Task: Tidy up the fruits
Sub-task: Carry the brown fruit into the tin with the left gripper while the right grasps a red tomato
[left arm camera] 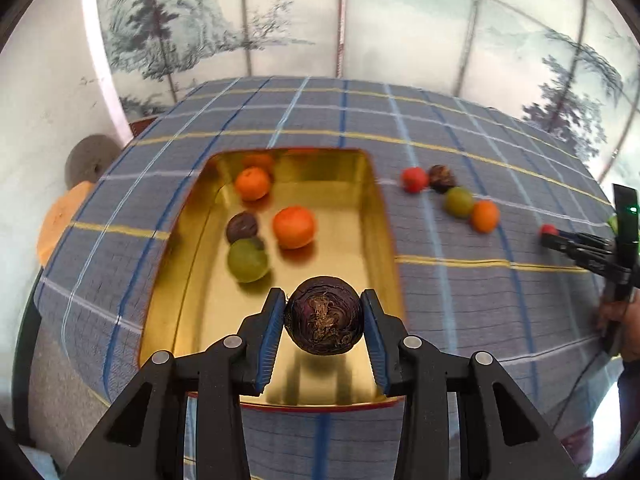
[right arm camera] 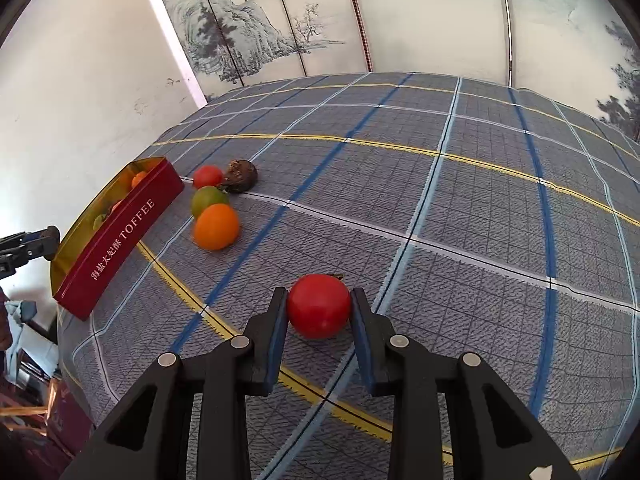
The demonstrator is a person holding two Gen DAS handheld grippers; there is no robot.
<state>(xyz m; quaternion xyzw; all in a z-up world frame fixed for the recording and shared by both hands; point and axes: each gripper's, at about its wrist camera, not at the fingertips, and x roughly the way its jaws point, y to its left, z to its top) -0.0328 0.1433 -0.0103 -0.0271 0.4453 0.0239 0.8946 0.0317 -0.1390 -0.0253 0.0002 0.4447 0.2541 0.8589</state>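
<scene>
My left gripper is shut on a dark purple fruit and holds it above the near end of a gold-lined tin. Inside the tin lie two oranges, a green fruit and a dark fruit. My right gripper is shut on a red fruit low over the cloth. A red fruit, a dark fruit, a green fruit and an orange lie in a row on the cloth beside the red "TOFFEE" tin.
The table wears a grey checked cloth with blue, white and yellow lines. A painted folding screen stands behind it. The table's left edge drops off by a white wall. The other gripper shows at the right.
</scene>
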